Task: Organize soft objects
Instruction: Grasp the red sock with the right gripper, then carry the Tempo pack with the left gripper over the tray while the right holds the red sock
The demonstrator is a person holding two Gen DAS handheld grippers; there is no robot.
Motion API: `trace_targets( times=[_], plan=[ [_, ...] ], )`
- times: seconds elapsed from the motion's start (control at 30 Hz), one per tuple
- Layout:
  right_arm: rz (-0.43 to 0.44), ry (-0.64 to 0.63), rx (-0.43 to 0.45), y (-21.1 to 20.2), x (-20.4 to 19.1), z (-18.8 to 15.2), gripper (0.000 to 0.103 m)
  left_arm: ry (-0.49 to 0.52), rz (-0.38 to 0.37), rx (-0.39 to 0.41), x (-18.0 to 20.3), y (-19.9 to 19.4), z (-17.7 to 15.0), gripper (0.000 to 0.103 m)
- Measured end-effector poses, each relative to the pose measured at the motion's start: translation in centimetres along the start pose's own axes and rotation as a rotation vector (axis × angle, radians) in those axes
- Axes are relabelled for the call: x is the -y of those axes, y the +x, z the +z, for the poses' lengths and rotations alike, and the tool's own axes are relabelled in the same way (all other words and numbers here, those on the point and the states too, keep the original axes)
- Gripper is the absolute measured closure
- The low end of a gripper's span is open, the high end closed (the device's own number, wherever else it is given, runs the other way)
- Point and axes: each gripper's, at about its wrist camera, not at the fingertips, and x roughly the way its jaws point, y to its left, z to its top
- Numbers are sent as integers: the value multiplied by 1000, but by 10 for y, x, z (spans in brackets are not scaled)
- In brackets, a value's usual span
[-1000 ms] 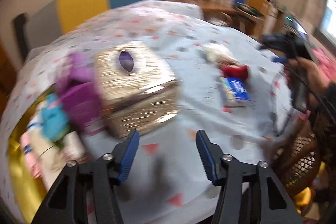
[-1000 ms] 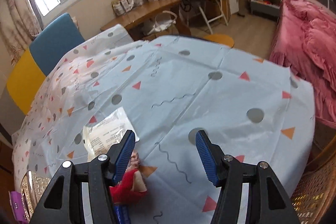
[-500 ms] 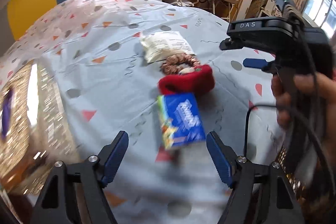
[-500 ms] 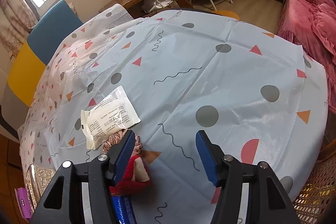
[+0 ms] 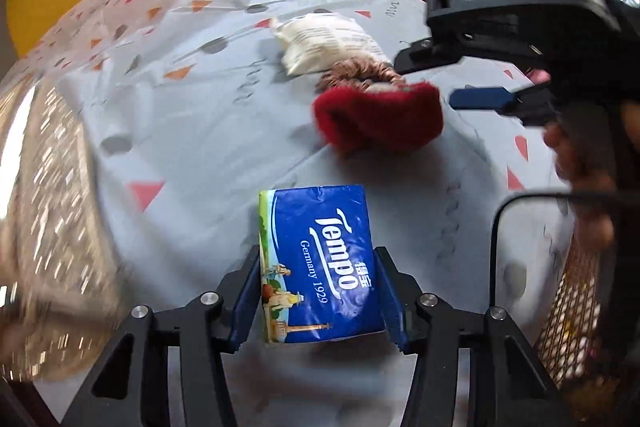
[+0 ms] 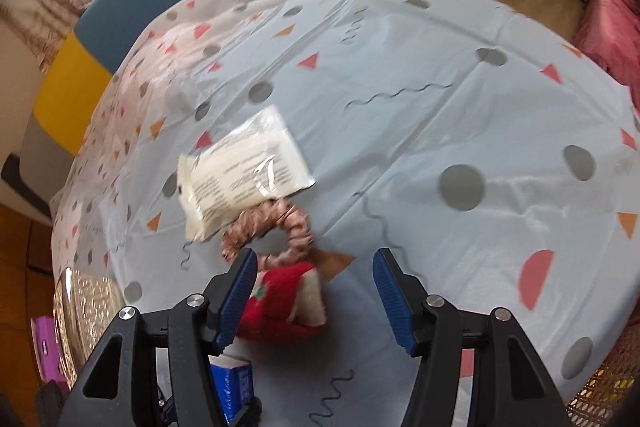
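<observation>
Between the blue pads of the left hand-held gripper (image 5: 318, 297) lies the tissue pack (image 5: 316, 263), flat on the desk (image 5: 200, 131), long axis along the fingers; pads flank it, contact uncertain. Right hand-held gripper (image 6: 314, 297) hovers spread above the red plush (image 6: 286, 307).

Lying flat on the tablecloth (image 5: 208, 131), label up: a blue tissue pack (image 5: 318, 263) printed "Tempo Germany 1929", its long sides running away from the camera, its near half sitting between two blue pads. Showing only as a blue corner (image 6: 234, 393) in the right wrist view. Resting beyond the tissue pack, apart from it: a fuzzy red plush piece (image 5: 380, 117) with a cream edge (image 6: 288, 301). Touching the plush on its far side: a pink-brown ruffled scrunchie (image 6: 268, 227), lying in an open ring. Sitting beyond the scrunchie, touching it: a flat cream packet (image 6: 244, 171) in clear wrap with printed text.
</observation>
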Motion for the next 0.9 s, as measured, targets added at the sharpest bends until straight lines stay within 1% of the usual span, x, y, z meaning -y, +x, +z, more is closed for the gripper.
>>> trace_targets(
  times=[0.1,0.17,0.27,0.33,0.37,0.4,0.47,0.53,0.57,0.6,0.63,0.73,0.77,0.8,0.83,0.87,0.9],
  plan=[
    [-3,-85,-39,10,-17,-6,41,6,24,13,-6,-7,-19,50],
    [-32,-162,-57,16,-30,-11,41,14,43,41,-7,-10,-27,50],
    [-59,-258,-84,25,-46,-19,41,-7,47,57,-11,-14,-36,50],
    [-124,-319,-62,26,-52,-24,41,-21,45,65,-14,-16,-40,50],
    [-139,-349,-54,26,-56,-26,53,-22,48,68,-16,-18,-43,50],
    [-146,-377,-58,27,-59,-29,63,-23,50,73,-17,-19,-46,50],
    [-133,-445,-80,29,-69,-38,73,-24,49,81,-19,-22,-50,50],
    [-97,-549,-94,30,-85,-51,75,-24,52,88,-21,-22,-52,50],
    [-78,-590,-117,33,-91,-58,75,-27,51,92,-22,-22,-53,50],
    [-89,-628,-122,36,-96,-64,75,-29,51,97,-23,-22,-53,49],
    [-119,-665,-102,36,-100,-68,75,-29,55,102,-24,-22,-54,49],
    [-120,-659,-102,38,-96,-68,72,-24,69,114,-22,-25,-56,50],
    [-122,-641,-108,39,-93,-65,68,-27,71,116,-22,-25,-57,50],
    [-119,-608,-119,41,-91,-61,67,-33,70,116,-22,-25,-57,51],
    [-136,-577,-96,36,-88,-56,71,-33,70,114,-22,-25,-56,51],
    [-185,-565,-44,31,-86,-52,74,-26,73,111,-21,-26,-57,51],
    [-226,-557,-12,29,-83,-48,75,-20,77,109,-20,-27,-57,51]
  ],
)
